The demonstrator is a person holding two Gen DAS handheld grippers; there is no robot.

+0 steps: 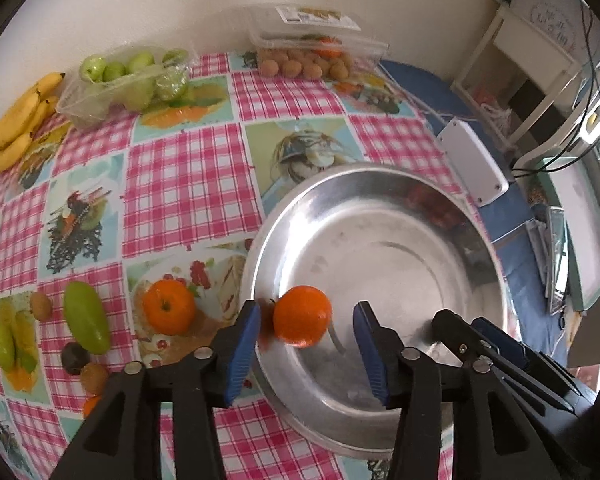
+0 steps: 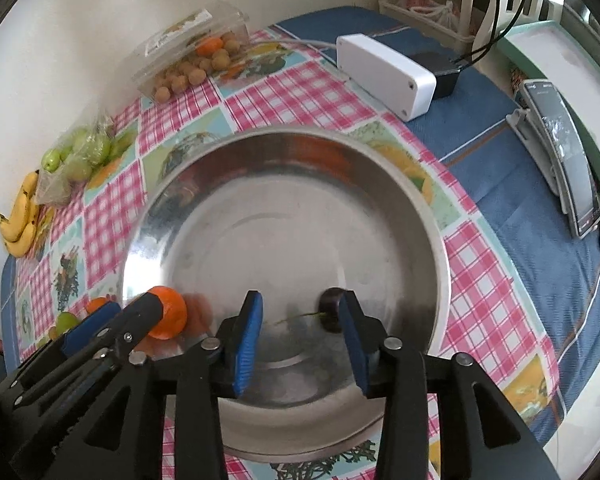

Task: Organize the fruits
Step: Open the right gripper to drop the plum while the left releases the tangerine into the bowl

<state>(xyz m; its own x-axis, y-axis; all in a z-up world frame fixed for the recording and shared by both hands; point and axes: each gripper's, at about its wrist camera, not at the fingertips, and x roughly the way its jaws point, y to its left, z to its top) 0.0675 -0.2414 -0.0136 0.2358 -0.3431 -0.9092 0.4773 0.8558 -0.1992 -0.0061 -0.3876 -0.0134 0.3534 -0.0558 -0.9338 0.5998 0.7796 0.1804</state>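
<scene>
Risks first, left to right. The round orange tangerine (image 1: 302,321) lies between the jaws of the left gripper (image 1: 306,350), low on the sloped left wall of the wide shiny steel bowl (image 1: 380,184). A gap shows on both sides of it, so it is judged released; on that slope it may roll toward the centre and be struck by a pad if the gripper is lifted crooked. The small dark purple fruit (image 2: 331,309) with a thin green stalk sits at the right pad of the right gripper (image 2: 300,334). Whether it touches the pad cannot be told. If it clings, it may be dragged up or flicked over the rim on withdrawal. The two grippers are crowded close together over the bowl, so a knock between them is possible.

Pose: both grippers are pointed steeply down into the bowl, side by side. The left jaws are moderately wide, nothing gripped. The right jaws are narrower but parted, with no squeeze seen on the dark fruit.

More fruit waits on the checked-cloth bench (image 1: 188,176): a second orange tangerine (image 1: 169,307) and a long green fruit (image 1: 86,317) left of the bowl.
</scene>
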